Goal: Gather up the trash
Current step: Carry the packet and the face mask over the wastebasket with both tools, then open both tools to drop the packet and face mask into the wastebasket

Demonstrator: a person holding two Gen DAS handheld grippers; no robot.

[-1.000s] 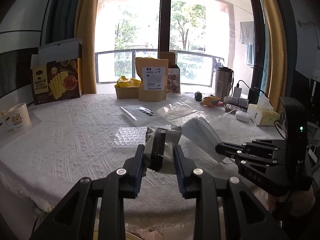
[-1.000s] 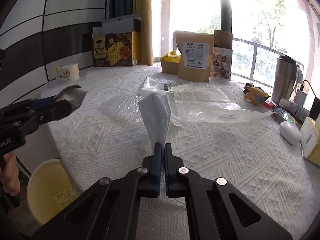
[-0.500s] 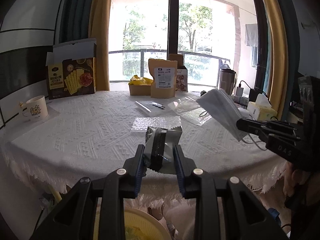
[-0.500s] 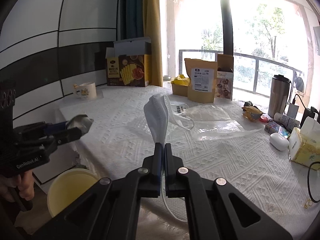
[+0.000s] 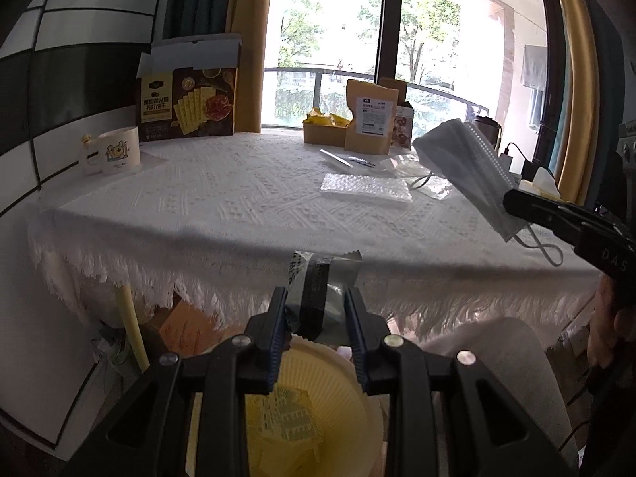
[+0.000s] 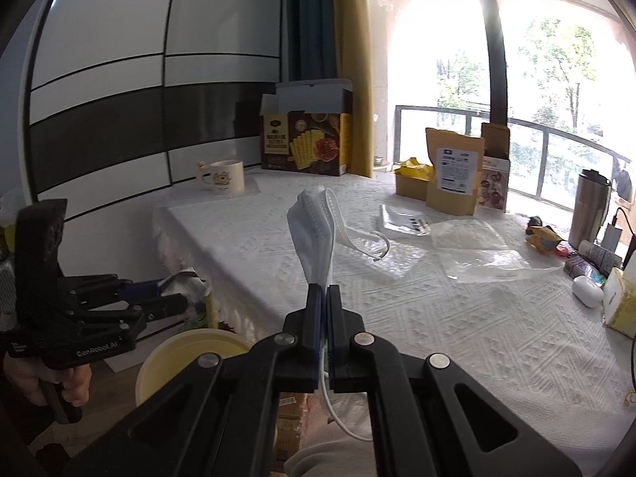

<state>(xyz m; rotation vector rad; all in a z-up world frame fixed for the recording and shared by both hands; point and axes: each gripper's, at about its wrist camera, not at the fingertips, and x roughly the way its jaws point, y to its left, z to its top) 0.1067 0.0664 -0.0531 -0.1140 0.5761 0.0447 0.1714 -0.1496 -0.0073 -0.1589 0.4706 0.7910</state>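
My left gripper (image 5: pixel 316 298) is shut on a silver and black foil wrapper (image 5: pixel 318 286) and holds it just above the pale yellow trash bin (image 5: pixel 334 389) on the floor, in front of the table's edge. It also shows in the right wrist view (image 6: pixel 175 298) with the wrapper (image 6: pixel 187 282) over the bin (image 6: pixel 187 353). My right gripper (image 6: pixel 322 290) is shut on a pale blue face mask (image 6: pixel 316 230), held upright above the table's near edge. The mask (image 5: pixel 465 167) and right gripper (image 5: pixel 512 200) show at the right of the left wrist view.
On the white tablecloth (image 5: pixel 222 198) lie a bubble-wrap sheet (image 5: pixel 365 190), clear plastic bags (image 6: pixel 469 238), a mug (image 5: pixel 115 151), a cracker box (image 5: pixel 190 95), a brown pouch (image 6: pixel 455 171), a steel tumbler (image 6: pixel 588 206), a snack wrapper (image 6: pixel 544 236) and a tissue box (image 6: pixel 620 302).
Both grippers have pulled back off the table. The left one has dropped with the wrapper to just over the bin. The right one has lifted the mask clear of the table.
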